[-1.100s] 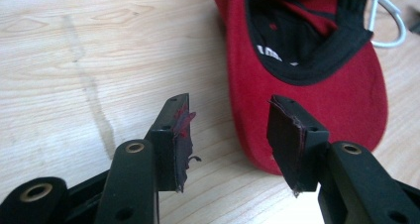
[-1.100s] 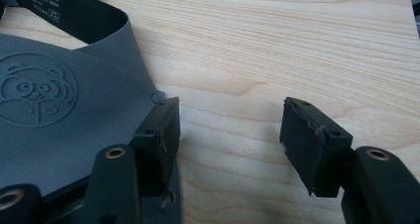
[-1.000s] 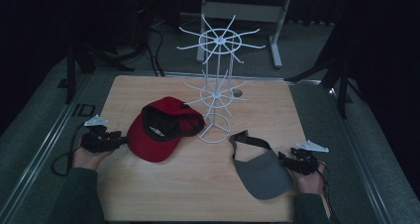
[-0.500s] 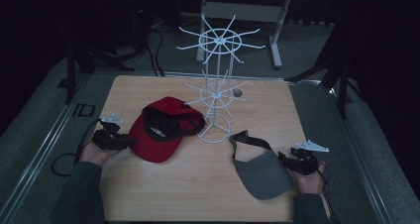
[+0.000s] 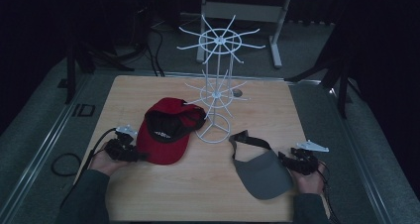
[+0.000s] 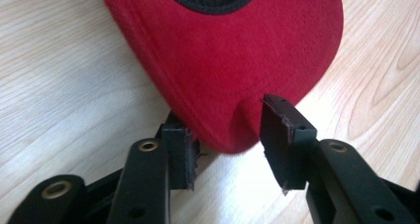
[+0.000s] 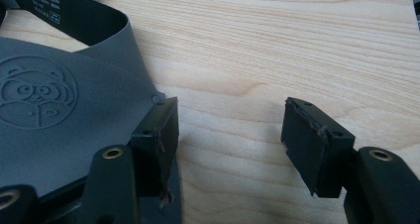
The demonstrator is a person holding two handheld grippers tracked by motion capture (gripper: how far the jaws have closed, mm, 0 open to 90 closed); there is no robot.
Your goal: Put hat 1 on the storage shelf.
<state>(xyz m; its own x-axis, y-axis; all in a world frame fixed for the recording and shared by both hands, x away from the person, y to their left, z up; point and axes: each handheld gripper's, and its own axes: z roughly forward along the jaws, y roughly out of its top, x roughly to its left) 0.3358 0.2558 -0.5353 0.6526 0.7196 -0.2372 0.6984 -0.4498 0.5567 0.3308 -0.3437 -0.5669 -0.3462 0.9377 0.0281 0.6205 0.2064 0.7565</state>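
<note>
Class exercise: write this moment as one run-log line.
left gripper: open, jaws around red cap brim | right gripper: open, beside grey visor | white wire rack: bare | table

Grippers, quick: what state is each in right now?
Left gripper: open, jaws either side of the red cap brim.
Right gripper: open, beside the grey visor, holding nothing.

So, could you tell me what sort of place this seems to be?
Probably a lab or recording workspace, not a shop: a wooden table holds a white wire display rack, a red cap and a grey visor, ringed by dark stands and floor cables.
</note>
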